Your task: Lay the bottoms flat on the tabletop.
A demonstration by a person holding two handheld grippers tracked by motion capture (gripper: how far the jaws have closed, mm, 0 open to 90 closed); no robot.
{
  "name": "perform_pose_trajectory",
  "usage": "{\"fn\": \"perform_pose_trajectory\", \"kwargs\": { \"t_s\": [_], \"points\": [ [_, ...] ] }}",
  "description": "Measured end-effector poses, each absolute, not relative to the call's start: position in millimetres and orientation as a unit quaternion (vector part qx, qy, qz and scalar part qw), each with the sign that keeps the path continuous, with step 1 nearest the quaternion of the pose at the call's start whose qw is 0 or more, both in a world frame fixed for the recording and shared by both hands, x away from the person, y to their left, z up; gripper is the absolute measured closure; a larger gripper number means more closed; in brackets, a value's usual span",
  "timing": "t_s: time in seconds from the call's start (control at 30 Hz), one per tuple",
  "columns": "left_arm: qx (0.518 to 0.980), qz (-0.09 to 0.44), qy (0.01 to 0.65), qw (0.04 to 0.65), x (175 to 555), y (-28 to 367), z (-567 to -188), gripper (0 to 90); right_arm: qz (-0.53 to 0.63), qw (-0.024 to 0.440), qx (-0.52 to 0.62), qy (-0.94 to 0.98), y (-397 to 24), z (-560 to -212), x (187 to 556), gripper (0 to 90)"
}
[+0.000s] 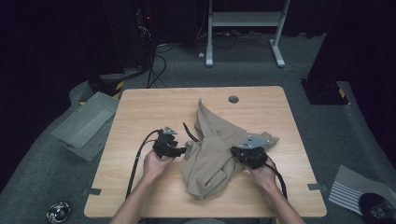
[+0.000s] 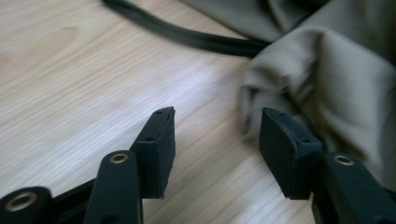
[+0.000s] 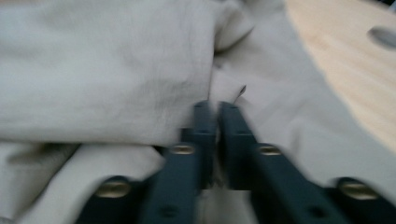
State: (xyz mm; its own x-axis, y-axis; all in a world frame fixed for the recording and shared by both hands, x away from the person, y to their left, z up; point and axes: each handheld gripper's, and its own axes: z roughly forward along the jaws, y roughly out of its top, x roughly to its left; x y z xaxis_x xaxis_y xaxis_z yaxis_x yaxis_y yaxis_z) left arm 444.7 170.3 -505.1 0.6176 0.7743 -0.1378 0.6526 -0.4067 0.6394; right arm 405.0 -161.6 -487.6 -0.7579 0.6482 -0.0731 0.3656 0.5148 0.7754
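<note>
A crumpled beige garment [image 1: 212, 149] lies across the middle of the wooden table [image 1: 140, 112], with a black strap [image 1: 188, 132] poking out at its left edge. My left gripper [image 1: 180, 150] hovers just left of the cloth, jaws open. In the left gripper view its fingertips [image 2: 217, 140] stand apart over bare wood, a fold of the garment [image 2: 327, 84] lies just beyond the right pad, and the strap [image 2: 187, 35] crosses behind. My right gripper [image 1: 236, 151] rests on the cloth's right side. In the right gripper view it [image 3: 217, 109] is shut on a fold of the garment [image 3: 107, 70].
A grey plastic bin [image 1: 86, 122] leans beside the table's left edge. A round cable hole [image 1: 233, 99] sits near the far edge. White desk legs [image 1: 243, 28] stand on the floor beyond. A striped mat [image 1: 355, 186] lies at lower right.
</note>
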Motion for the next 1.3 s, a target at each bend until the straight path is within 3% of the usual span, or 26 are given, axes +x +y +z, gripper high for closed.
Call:
{"fn": "perform_pose_trajectory", "kwargs": {
  "t_s": [0.1,0.2,0.33,0.47,0.53,0.63,0.67,0.77,0.9,1.0,1.3],
  "points": [
    [0.838,0.083,0.410,0.351,445,164,-502,67.6,0.405,0.172,0.298,0.847,-156,-482,406,55.2],
    [0.833,0.080,0.395,0.379,442,158,-494,87.7,0.429,0.163,0.285,0.842,-148,-469,405,44.7],
    [0.836,0.072,0.381,0.387,440,151,-490,89.4,0.427,0.153,0.260,0.852,-126,-458,406,39.5],
    [0.839,0.071,0.366,0.397,440,144,-486,89.6,0.381,0.135,0.261,0.877,-97,-469,421,37.6],
    [0.841,0.071,0.357,0.400,439,142,-484,89.5,0.358,0.115,0.265,0.888,-88,-478,429,46.8],
    [0.845,0.074,0.347,0.400,437,140,-482,89.5,0.332,0.095,0.260,0.902,-82,-490,434,84.8],
    [0.844,0.077,0.348,0.401,436,142,-482,89.4,0.337,0.095,0.254,0.902,-84,-489,433,87.2],
    [0.830,0.077,0.367,0.412,438,152,-482,86.0,0.369,0.119,0.240,0.890,-93,-472,422,88.0],
    [0.814,0.074,0.410,0.404,443,167,-486,65.1,0.432,0.153,0.228,0.859,-116,-440,406,88.0],
    [0.830,0.100,0.415,0.358,442,164,-490,57.6,0.458,0.166,0.228,0.843,-129,-425,401,88.0],
    [0.847,0.083,0.408,0.330,441,136,-508,40.7,0.463,0.172,0.234,0.837,-136,-422,404,87.9]
  ]
}}
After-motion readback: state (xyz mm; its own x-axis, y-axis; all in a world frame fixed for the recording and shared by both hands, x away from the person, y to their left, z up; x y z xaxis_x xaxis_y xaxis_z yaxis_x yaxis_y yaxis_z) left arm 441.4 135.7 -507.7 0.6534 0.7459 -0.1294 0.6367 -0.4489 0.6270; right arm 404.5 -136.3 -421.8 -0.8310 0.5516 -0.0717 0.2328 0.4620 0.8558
